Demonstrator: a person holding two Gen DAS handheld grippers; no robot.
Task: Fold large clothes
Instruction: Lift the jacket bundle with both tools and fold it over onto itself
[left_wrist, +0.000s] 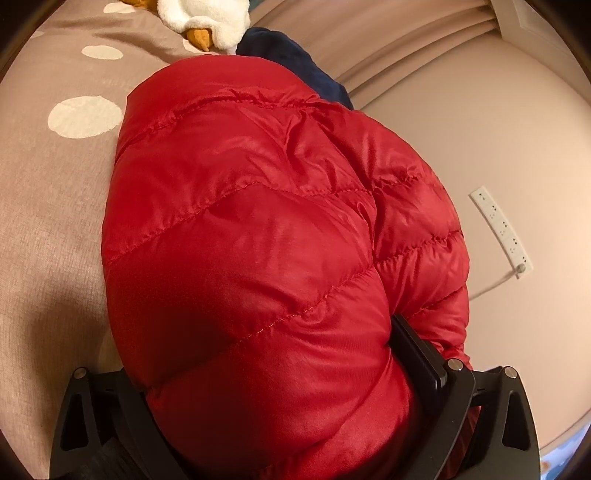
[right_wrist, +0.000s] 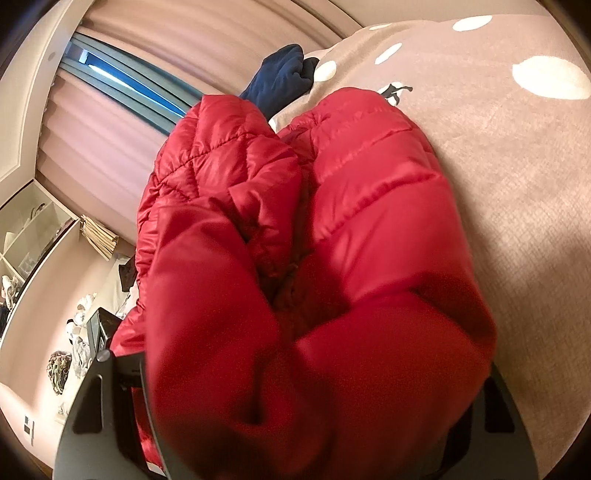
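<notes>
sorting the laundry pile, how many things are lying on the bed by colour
red: 1, the puffer jacket
navy: 1, a dark blue garment behind it
white and orange: 1, a plush toy at the far edge
total: 3, all on the spotted bedspread

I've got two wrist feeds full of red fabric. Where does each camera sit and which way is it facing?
Left wrist: on the left gripper, looking along its jaws, tilted down over the red down jacket on the dotted bedspread; only black gripper parts show.
Right wrist: on the right gripper, looking down over the same jacket toward the curtains; only black gripper parts show.
Shared: jacket, bedspread, navy garment, curtains.
</notes>
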